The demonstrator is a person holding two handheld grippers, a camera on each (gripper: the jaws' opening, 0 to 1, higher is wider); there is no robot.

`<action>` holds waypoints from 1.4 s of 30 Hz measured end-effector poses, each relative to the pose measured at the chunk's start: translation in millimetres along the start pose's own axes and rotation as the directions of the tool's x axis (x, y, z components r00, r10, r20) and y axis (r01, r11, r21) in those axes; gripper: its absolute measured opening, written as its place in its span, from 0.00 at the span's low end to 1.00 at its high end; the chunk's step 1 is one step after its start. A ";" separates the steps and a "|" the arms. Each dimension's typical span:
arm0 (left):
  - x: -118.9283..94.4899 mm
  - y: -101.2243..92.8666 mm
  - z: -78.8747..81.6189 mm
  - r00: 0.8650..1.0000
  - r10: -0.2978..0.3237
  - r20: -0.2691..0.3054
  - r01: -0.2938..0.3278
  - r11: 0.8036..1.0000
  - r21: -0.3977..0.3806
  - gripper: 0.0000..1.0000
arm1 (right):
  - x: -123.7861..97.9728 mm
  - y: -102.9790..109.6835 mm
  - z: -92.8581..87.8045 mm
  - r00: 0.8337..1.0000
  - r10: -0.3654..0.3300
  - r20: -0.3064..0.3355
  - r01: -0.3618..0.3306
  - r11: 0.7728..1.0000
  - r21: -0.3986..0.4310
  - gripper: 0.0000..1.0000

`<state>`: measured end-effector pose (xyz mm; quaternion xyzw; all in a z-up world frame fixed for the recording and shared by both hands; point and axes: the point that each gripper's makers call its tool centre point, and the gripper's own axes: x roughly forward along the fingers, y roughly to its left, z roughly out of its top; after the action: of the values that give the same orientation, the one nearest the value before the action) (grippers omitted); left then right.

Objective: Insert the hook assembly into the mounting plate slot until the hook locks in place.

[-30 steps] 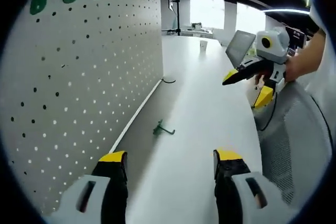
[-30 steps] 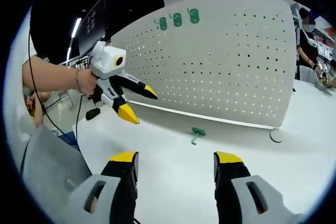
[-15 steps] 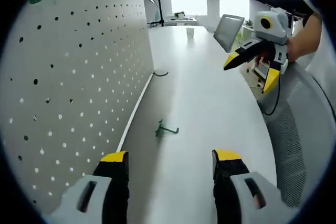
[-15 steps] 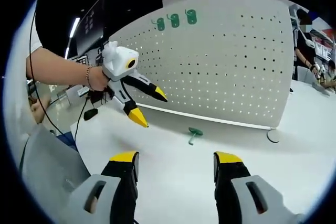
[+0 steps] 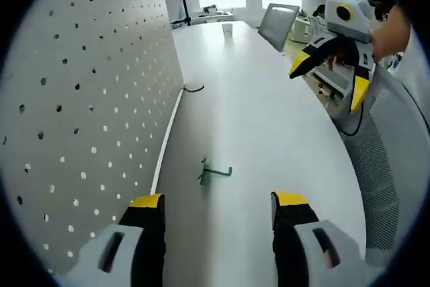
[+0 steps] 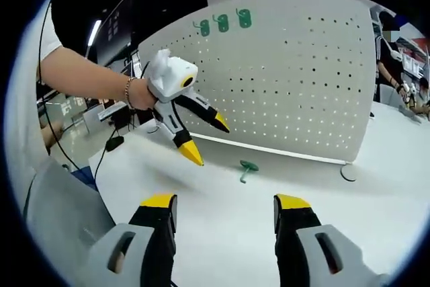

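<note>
We see the green hook (image 5: 213,172) lying loose on the white surface (image 5: 269,139), just in front of the upright pegboard (image 5: 87,85) and apart from both grippers. In the right gripper view the same hook (image 6: 246,168) rests near the board's foot, with three more green hooks (image 6: 222,23) already hanging near the top edge of the pegboard (image 6: 302,78).

We judge the hook to be light, stiff and thin, probably coated wire or plastic, though it is too small here to be sure. It should slide easily on the smooth surface, so we would pinch it across the flat back plate or the shank, leaving the pegs that enter the holes free.

The left gripper (image 5: 215,216) has its jaws wide apart and holds nothing; seen from the other side, the left gripper (image 6: 205,140) hovers above the surface, jaws spread. The right gripper (image 6: 225,216) is likewise wide and empty, and the right gripper (image 5: 332,65) hangs in the air off to the side.

The surface is long, white and glossy. Beyond it lies an open office with ceiling light strips, and a mesh chair (image 5: 393,186) stands beside the surface.
</note>
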<state>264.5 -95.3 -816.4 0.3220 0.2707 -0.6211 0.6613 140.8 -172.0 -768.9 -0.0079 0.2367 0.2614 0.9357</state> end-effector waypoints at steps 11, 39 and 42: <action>16.6 5.3 5.3 0.997 -0.054 -0.047 0.058 0.996 0.073 0.65 | 1.6 -0.3 -1.0 1.000 -0.006 -0.011 0.006 1.000 -0.004 0.56; 53.2 11.8 -14.1 0.966 -0.164 -0.201 0.200 0.965 0.171 0.60 | 1.3 -4.1 -7.0 0.999 -0.023 -0.031 0.024 1.000 0.002 0.56; 56.4 13.7 -13.5 0.967 -0.164 -0.195 0.197 0.967 0.163 0.58 | 1.5 -4.0 -6.7 0.999 -0.024 -0.030 0.024 1.000 0.004 0.56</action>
<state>283.3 -121.2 -866.6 0.4095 0.3001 -0.6692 0.5427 140.9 -175.7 -776.0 -0.0125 0.2511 0.2496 0.9351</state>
